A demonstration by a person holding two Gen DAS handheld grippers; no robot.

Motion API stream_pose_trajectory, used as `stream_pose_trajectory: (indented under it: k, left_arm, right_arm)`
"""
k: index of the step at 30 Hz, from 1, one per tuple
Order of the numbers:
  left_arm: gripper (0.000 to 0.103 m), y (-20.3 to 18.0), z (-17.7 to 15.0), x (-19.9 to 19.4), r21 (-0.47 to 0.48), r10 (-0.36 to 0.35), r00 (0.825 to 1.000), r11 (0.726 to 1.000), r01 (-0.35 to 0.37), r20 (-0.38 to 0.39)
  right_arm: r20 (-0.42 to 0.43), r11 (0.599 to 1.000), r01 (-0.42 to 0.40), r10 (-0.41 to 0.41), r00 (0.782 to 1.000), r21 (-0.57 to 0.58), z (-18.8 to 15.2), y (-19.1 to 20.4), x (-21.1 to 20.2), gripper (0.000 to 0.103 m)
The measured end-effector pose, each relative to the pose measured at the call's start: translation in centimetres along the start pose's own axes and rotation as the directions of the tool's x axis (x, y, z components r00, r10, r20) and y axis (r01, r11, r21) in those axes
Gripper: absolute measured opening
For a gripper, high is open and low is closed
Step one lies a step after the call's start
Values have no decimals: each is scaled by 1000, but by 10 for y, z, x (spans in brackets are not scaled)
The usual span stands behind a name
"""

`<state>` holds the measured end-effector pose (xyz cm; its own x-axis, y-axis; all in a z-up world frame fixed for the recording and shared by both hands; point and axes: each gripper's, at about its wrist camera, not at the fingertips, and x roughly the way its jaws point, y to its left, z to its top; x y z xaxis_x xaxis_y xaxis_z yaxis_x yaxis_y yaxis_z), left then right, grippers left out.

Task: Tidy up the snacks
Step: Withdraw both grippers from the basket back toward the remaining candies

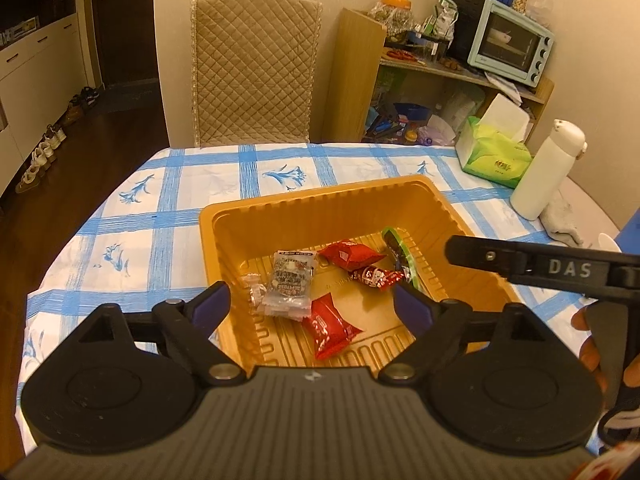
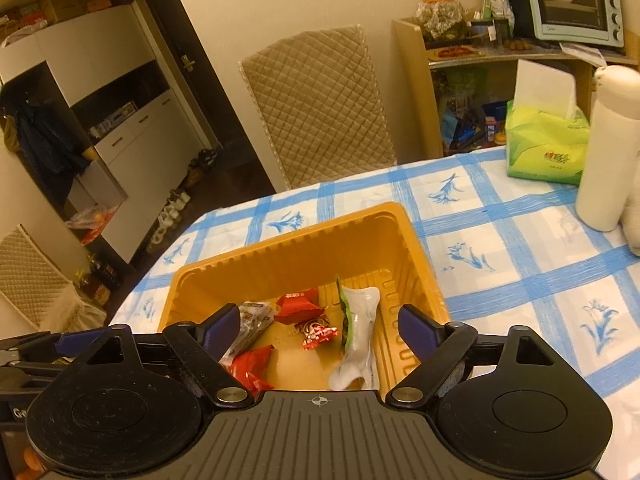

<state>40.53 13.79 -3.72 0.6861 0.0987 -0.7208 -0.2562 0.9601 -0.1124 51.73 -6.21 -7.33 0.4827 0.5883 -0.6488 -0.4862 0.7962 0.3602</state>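
An orange plastic tray (image 1: 280,216) (image 2: 280,256) sits on the blue-checked tablecloth and holds several snack packets: red packets (image 1: 329,330) (image 1: 351,254), a clear packet with dark print (image 1: 289,282), a small red-and-white candy (image 1: 376,277) (image 2: 317,333), and a green-edged pouch (image 1: 400,250) (image 2: 358,332). My left gripper (image 1: 312,306) is open and empty over the tray's near side. My right gripper (image 2: 318,326) is open and empty over the tray; its finger also shows in the left wrist view (image 1: 520,262).
A white bottle (image 1: 548,172) (image 2: 608,148) and a green tissue pack (image 1: 496,156) (image 2: 546,148) stand at the table's far right. A quilted chair (image 1: 254,68) stands behind the table. A shelf with a toaster oven (image 1: 510,44) is at the back right.
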Motion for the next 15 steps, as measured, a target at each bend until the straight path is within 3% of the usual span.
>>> stream_pose_trajectory:
  k: [15]
  left_arm:
    - [91,-5,-52,-71,-3,-16,999,1000,16,37]
  right_arm:
    - [28,998,-41,42,999,-41,-46,-14,-80,91]
